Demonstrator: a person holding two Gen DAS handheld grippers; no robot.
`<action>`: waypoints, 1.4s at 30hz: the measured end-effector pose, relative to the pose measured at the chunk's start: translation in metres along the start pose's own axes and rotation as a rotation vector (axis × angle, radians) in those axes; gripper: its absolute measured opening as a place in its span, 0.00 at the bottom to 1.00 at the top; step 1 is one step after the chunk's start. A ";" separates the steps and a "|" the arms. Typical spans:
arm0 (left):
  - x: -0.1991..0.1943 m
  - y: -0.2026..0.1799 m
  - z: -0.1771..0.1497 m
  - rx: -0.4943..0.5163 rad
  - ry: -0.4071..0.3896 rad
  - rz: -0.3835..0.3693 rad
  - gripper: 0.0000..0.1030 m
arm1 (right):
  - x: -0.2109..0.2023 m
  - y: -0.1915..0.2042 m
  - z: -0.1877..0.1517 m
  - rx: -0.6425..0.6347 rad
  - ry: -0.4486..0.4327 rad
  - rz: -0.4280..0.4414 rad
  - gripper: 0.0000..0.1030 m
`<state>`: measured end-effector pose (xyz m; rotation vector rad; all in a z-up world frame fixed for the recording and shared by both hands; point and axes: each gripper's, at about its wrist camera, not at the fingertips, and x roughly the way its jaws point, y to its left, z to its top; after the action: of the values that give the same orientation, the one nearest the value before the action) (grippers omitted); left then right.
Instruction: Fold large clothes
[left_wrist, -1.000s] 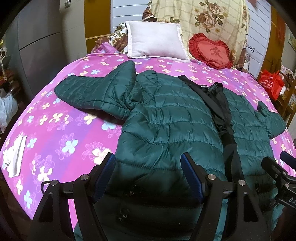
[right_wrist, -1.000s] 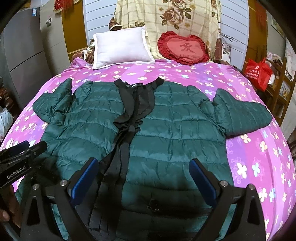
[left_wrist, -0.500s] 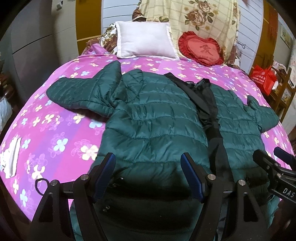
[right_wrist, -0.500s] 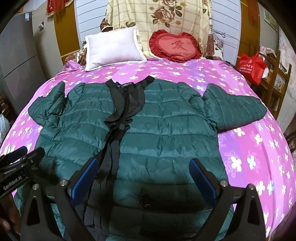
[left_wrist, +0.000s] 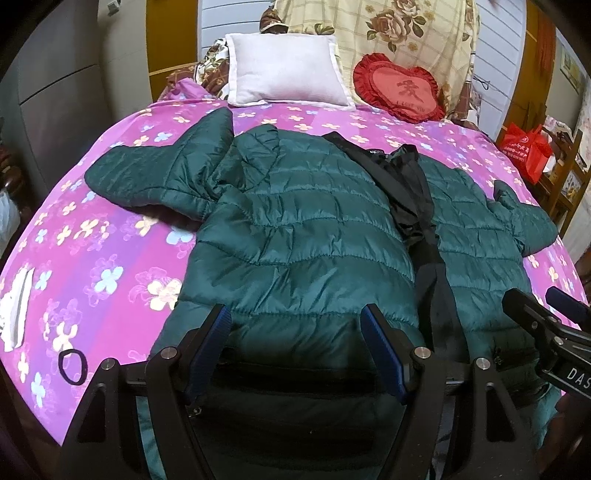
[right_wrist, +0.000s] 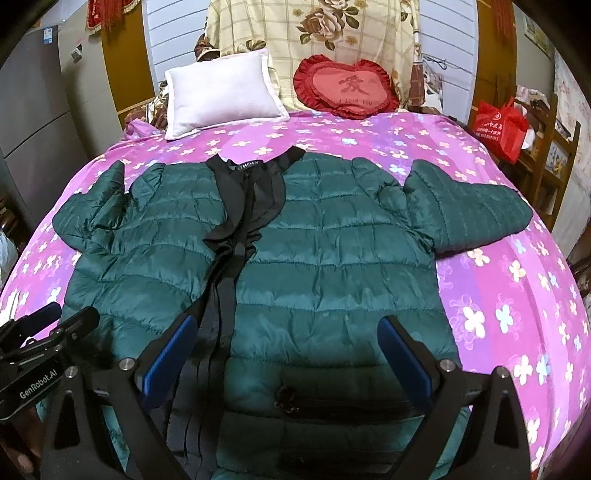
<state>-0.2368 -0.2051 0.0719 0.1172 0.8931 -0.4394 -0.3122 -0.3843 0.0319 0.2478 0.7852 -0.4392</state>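
A dark green quilted puffer jacket (right_wrist: 332, 258) is lying face up and spread flat on a bed covered by a bright pink sheet with pale flower prints (right_wrist: 517, 295); its black lining (right_wrist: 243, 206) is showing along the open front, running from the collar toward the hem; both sleeves are stretching out to the sides, one toward each edge of the bed. The left claw (left_wrist: 295, 347) is hovering over the jacket's hem, its blue-padded fingers spread apart with nothing pinched between them; the right claw (right_wrist: 288, 354) is hovering beside it over the same hem, its fingers also spread wide and gripping nothing. At the head of the bed a white rectangular pillow (right_wrist: 221, 96) is leaning next to a red heart-shaped ruffled cushion (right_wrist: 347, 88); behind them a cream floral blanket (right_wrist: 314, 26) is hanging. A small black hair band (left_wrist: 72, 367) is lying on the sheet near the left claw; a red shopping bag (right_wrist: 498, 125) is sitting beside the bed on the right.
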 end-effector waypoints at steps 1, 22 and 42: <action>0.001 0.000 0.000 0.001 0.002 0.000 0.51 | 0.001 0.000 0.000 -0.001 0.003 -0.002 0.97; 0.001 0.047 0.029 -0.062 -0.023 -0.012 0.51 | 0.030 0.011 0.006 -0.018 0.044 0.008 0.97; 0.127 0.321 0.137 -0.692 -0.042 0.231 0.51 | 0.054 0.030 0.023 -0.031 0.041 0.090 0.97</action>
<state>0.0659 0.0063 0.0336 -0.4186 0.9336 0.0964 -0.2495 -0.3818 0.0098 0.2625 0.8170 -0.3380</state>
